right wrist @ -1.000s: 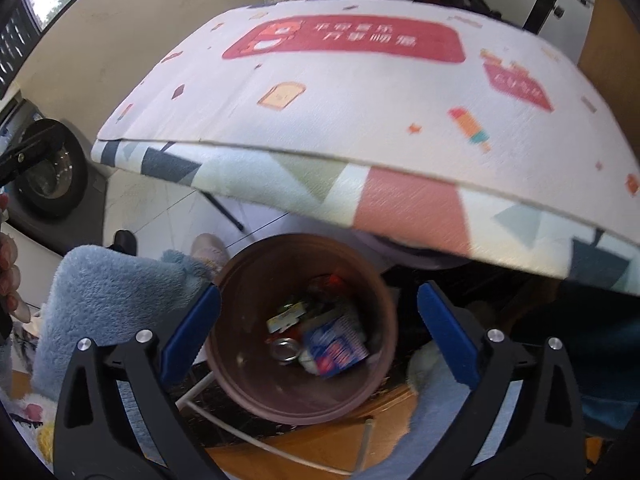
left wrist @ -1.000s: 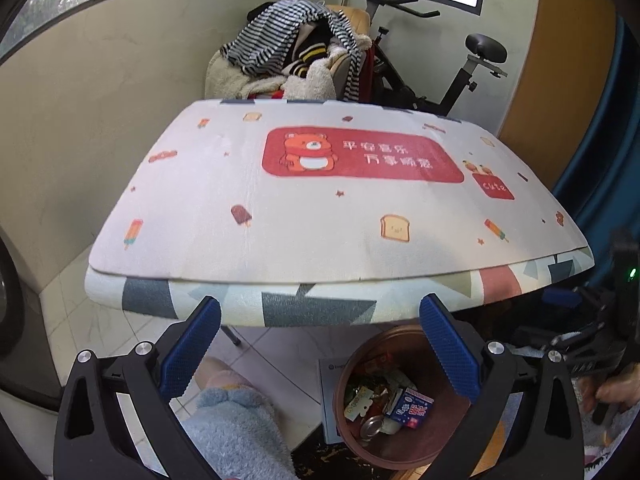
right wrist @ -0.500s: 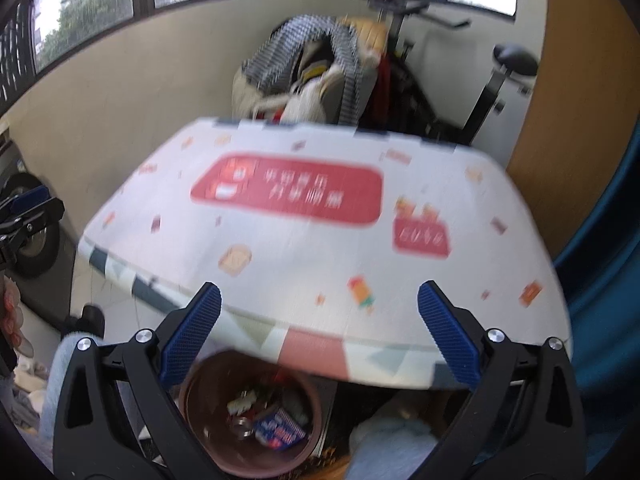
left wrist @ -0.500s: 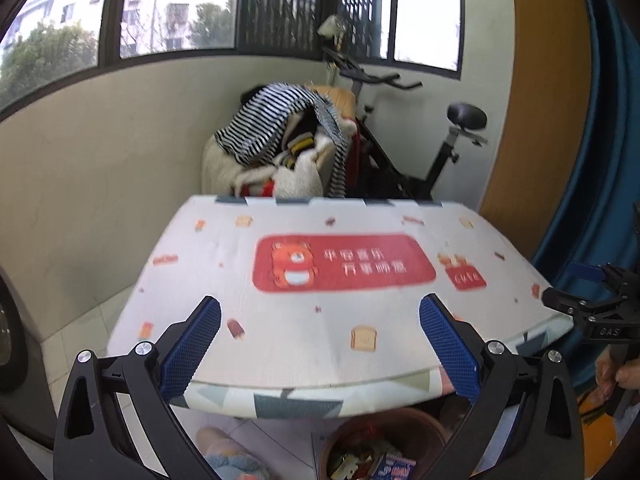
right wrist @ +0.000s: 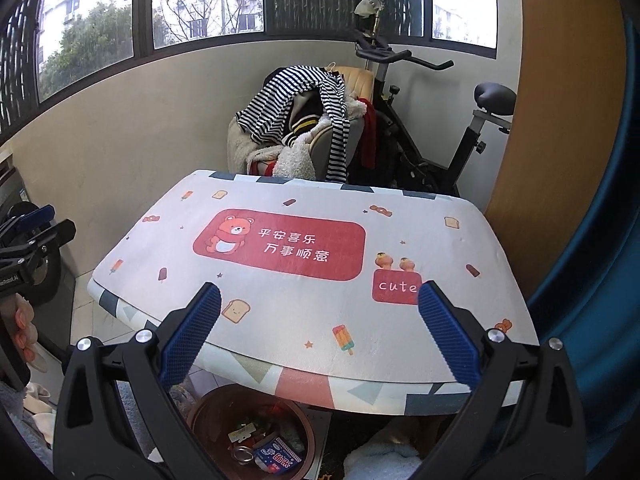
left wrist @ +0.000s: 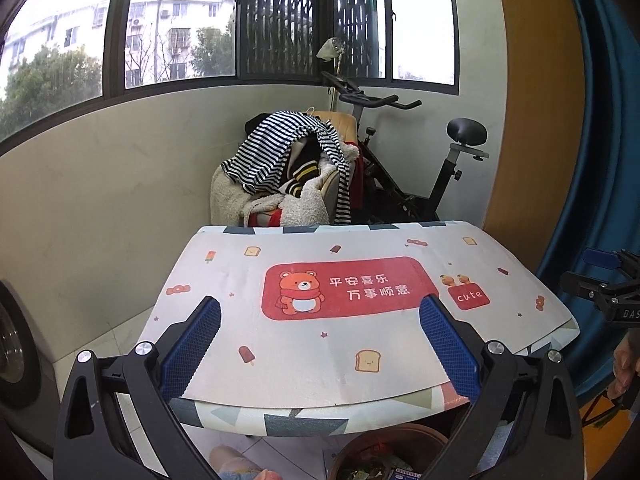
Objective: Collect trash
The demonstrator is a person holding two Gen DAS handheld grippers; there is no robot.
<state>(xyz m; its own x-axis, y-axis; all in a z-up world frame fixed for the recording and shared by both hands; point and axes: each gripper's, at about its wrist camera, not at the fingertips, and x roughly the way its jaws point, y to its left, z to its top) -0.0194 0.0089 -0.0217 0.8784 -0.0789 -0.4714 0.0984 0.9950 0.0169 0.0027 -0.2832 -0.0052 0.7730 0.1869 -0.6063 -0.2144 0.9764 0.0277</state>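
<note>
Bare mat (left wrist: pixel 360 320) now lies ahead of both wide-open, empty grippers (left wrist: pixel 320 344) (right wrist: pixel 320 340), raised from the bin (right wrist: pixel 252 436) below; collecting looks finished.

**Red banner on a pale mat, brown bin below**

The table mat (right wrist: pixel 304 312) is pale grey-white, strewn with small toast, ice-lolly and star prints; at frame centre sits a red panel (right wrist: pixel 280 250) with an orange bear and white lettering. The cloth (right wrist: pixel 304 390) beneath shows grey, salmon and beige triangles on white. Lower centre, the bin (right wrist: pixel 204 412) is reddish brown, holding a blue-and-white packet (right wrist: pixel 278 456). Upper centre, a garment (right wrist: pixel 296 96) carries navy-and-white stripes. Both grippers' pads (right wrist: pixel 190 336) are blue on black frames.
</note>
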